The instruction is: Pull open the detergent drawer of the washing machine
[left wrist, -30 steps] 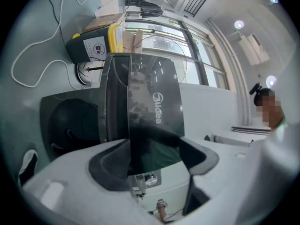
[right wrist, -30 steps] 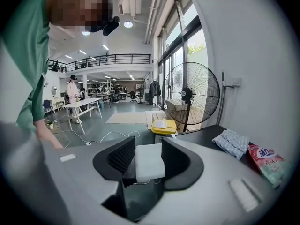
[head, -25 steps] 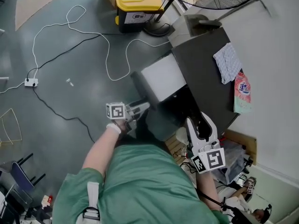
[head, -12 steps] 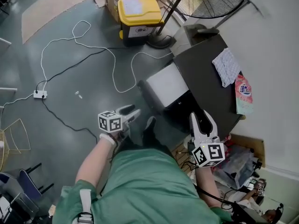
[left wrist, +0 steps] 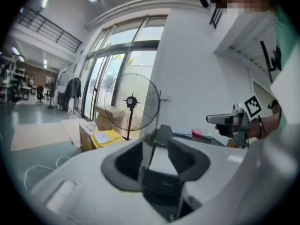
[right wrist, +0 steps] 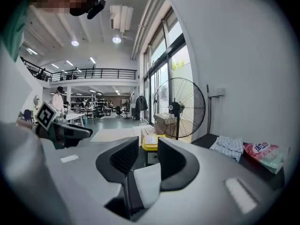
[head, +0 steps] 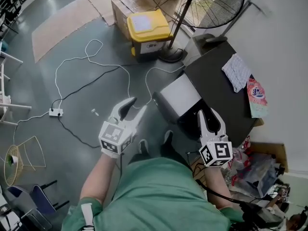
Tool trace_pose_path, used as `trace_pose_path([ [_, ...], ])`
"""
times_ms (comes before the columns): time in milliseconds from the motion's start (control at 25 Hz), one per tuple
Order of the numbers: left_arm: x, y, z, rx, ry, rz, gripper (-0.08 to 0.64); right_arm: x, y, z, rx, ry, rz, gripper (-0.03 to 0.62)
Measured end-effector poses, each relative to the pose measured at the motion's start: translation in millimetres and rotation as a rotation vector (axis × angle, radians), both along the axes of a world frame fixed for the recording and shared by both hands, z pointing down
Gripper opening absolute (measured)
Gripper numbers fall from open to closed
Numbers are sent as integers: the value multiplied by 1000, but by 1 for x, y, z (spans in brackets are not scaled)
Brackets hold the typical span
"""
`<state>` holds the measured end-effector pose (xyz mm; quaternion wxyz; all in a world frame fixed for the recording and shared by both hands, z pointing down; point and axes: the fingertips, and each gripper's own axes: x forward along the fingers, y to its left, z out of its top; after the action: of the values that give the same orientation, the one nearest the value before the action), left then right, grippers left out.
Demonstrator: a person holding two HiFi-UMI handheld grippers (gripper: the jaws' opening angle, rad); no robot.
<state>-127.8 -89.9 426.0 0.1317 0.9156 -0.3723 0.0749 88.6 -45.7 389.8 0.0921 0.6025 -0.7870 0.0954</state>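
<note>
The washing machine [head: 179, 96], taken to be the white-topped, dark-fronted box at centre right of the head view, is not yet touched, and its detergent drawer cannot be picked out in any view. The left gripper [head: 133, 107] is held over bare floor at centre left, and the right gripper [head: 209, 115] near the machine's lower right. The jaws of both have just been closing, yet they are seen partly apart with nothing between them. For the approach to be done well, one gripper should be lined up squarely with the drawer's front. The jaws should be kept wide enough for its lip to be entered, and the pull made straight out, so that the drawer is not jammed sideways. Only in the head view is the gap between grippers and machine laid out, along with the power strip [head: 56, 112] on the floor. In the right gripper view the cloth [right wrist: 227, 145] and detergent bag [right wrist: 265, 153] are shown side on at lower right. The washing machine [left wrist: 161, 184] is faced most plainly, dark front on, in the left gripper view.
</note>
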Motion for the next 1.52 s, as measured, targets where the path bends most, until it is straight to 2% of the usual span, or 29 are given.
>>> trace_pose_path([
  [80,-6,-2,-28,65,-40,-35,163,-8,-2,-13,39,17,-11,126],
  [280,-4,-5,-74,152,-66,-90,181,-12,-8,-46,105,24,-34,127],
  [520,6,-10,-97,206,-106,-132,193,-5,-16,-71,176,71,-69,127],
  [800,35,-23,-116,269,-141,-156,193,8,-29,-86,231,103,-117,126],
  [960,50,-31,-117,254,-135,-173,190,19,-37,-91,269,83,-161,110],
  [1200,63,-40,-111,228,-156,-192,183,34,-55,-85,243,97,-173,112],
  [1520,81,-52,-102,209,-178,-201,181,50,-72,-77,235,69,-189,112],
])
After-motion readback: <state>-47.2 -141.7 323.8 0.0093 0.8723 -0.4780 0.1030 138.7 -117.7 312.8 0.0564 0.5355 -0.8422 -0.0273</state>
